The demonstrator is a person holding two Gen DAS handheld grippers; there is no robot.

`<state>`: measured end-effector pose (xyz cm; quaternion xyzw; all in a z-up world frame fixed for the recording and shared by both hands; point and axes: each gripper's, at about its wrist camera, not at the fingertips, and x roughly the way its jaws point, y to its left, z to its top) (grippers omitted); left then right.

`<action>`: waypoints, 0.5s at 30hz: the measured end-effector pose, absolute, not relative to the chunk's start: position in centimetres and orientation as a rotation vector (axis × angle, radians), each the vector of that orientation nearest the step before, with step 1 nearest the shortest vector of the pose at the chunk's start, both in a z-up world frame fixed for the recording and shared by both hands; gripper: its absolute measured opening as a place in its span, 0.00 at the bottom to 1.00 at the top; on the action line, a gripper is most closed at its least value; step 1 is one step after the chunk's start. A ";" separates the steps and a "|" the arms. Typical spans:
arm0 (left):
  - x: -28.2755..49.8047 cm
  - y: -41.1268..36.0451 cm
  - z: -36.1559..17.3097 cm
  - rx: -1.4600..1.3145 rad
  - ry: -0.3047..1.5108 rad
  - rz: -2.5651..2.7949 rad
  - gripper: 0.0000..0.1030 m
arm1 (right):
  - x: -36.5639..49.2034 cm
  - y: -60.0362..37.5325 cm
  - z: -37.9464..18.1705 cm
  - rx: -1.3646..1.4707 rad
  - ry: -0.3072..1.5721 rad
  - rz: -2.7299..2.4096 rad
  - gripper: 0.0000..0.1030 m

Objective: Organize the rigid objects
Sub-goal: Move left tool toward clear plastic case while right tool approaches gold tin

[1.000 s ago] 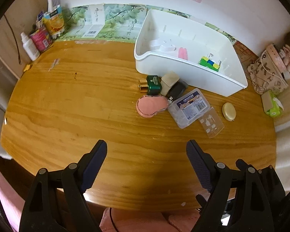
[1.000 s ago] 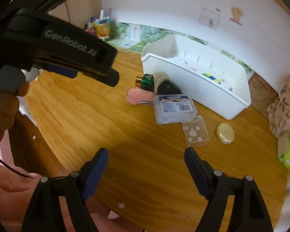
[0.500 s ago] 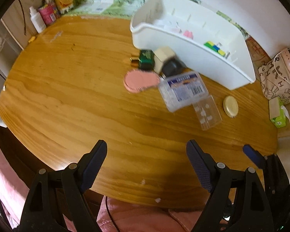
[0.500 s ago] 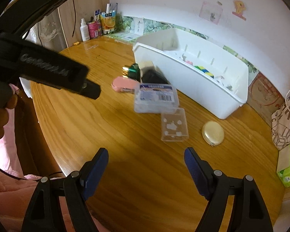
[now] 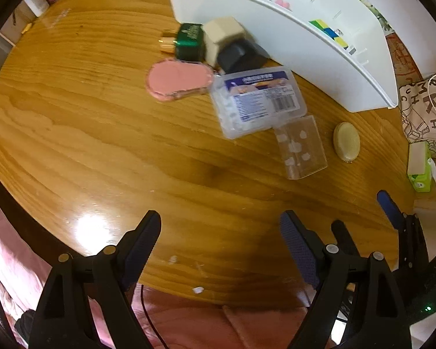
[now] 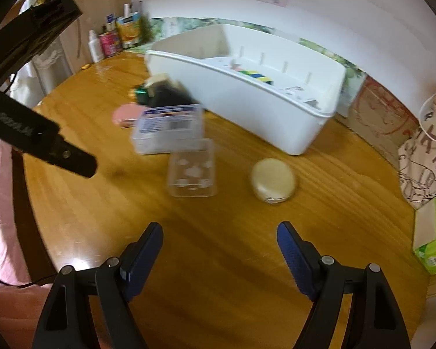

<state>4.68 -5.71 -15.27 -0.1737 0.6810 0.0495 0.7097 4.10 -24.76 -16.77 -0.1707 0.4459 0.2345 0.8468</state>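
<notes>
A white bin [image 5: 290, 37] [image 6: 264, 107] stands on the round wooden table [image 5: 101, 145]. In front of it lie a green bottle [image 5: 190, 42], a beige and black box [image 5: 232, 48], a pink case [image 5: 178, 80], a labelled clear box [image 5: 260, 101] [image 6: 168, 129], a small clear box [image 5: 300, 147] [image 6: 192, 171] and a round beige compact [image 5: 346, 142] [image 6: 273, 181]. My left gripper [image 5: 221, 232] is open and empty above the table's near edge. My right gripper [image 6: 219, 241] is open and empty, short of the small clear box and the compact.
Bottles and packets [image 6: 113, 40] stand at the table's far left by the wall. A patterned bag [image 5: 424, 113] and a green tissue pack [image 5: 421, 165] lie at the right edge. The left gripper's body [image 6: 29, 133] crosses the right wrist view at left.
Both grippers have moved forward and lower toward the objects, which now look larger. The right gripper has swung toward the small clear box and compact. Nothing was grasped.
</notes>
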 end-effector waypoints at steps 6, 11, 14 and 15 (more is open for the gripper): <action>7.1 -6.8 -16.8 -0.515 1.577 0.063 0.84 | 6.6 -26.2 -17.5 -0.327 0.918 0.471 0.79; 8.7 -7.4 -17.2 -0.570 1.589 0.074 0.84 | 8.5 -26.4 -18.4 -0.334 0.900 0.442 0.79; 9.7 -7.8 -17.4 -0.611 1.591 0.075 0.84 | 9.4 -26.5 -18.7 -0.295 0.890 0.448 0.79; 10.1 -7.9 -17.5 -0.620 1.596 0.078 0.84 | 9.7 -26.5 -18.9 -0.293 0.891 0.449 0.79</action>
